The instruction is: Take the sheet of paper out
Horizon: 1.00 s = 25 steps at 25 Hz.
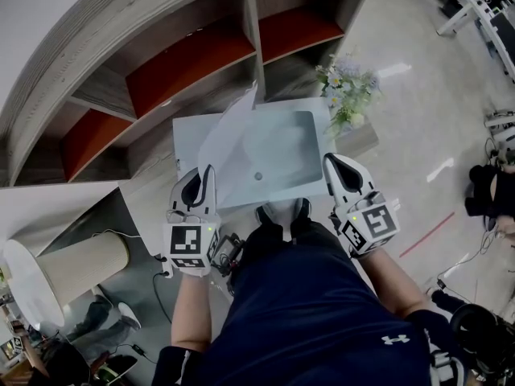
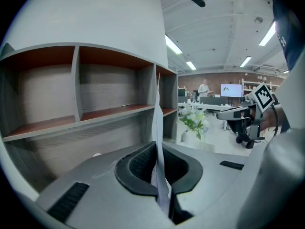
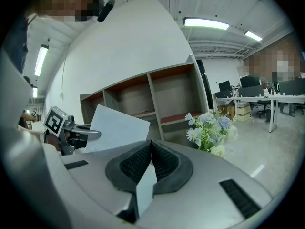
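In my head view a pale blue translucent plastic folder is spread between my two claws at mid-frame, with a small round stud showing near its centre. My right gripper has its jaws pressed together on the folder's right edge, and the right gripper view shows a pale strip of it pinched between the black pads. My left gripper, at the folder's lower left, is clamped on the white sheet of paper. The sheet rises from that claw and leans up over the folder's left part, its top corner reaching toward the shelves. I cannot tell whether its bottom edge sits inside the folder or clear of it. The sheet is plain, unprinted on the side I see and uncreased. In the left gripper view it is edge-on, a thin white line running straight up from the closed pads. In the right gripper view its broad face shows at left-centre. A grey wood-grain shelf unit curves across the upper left, its open compartments floored with red-brown boards. A bunch of white and blue flowers stands just right of it, near the folder's upper right corner. Below the folder are dark shoes on a pale glossy floor that carries a red line at right. A cream cylinder sits at lower left. Beyond are office desks and ceiling strip lights.
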### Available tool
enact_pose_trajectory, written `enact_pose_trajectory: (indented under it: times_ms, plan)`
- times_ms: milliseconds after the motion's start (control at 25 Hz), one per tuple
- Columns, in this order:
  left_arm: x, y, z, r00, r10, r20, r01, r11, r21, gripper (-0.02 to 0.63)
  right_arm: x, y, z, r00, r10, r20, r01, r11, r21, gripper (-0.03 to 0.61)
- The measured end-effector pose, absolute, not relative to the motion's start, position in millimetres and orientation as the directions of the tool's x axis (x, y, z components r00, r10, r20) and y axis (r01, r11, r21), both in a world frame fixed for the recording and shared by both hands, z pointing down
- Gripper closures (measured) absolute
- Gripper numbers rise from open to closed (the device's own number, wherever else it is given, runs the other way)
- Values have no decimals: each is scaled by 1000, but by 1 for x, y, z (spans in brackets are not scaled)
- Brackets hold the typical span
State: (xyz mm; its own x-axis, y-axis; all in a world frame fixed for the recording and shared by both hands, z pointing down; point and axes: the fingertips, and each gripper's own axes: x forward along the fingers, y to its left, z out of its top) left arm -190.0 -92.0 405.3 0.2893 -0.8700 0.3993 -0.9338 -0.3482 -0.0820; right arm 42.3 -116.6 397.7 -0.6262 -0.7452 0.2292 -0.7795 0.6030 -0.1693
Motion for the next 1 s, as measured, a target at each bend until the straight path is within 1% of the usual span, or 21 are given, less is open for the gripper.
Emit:
enact_pose_trajectory:
  times_ms: [1000]
  plan:
    - [-190,-91,416,296,-862,411,-935,-350,-61,597,43,-114,408,-623,-744,243,-782,596,-181,565]
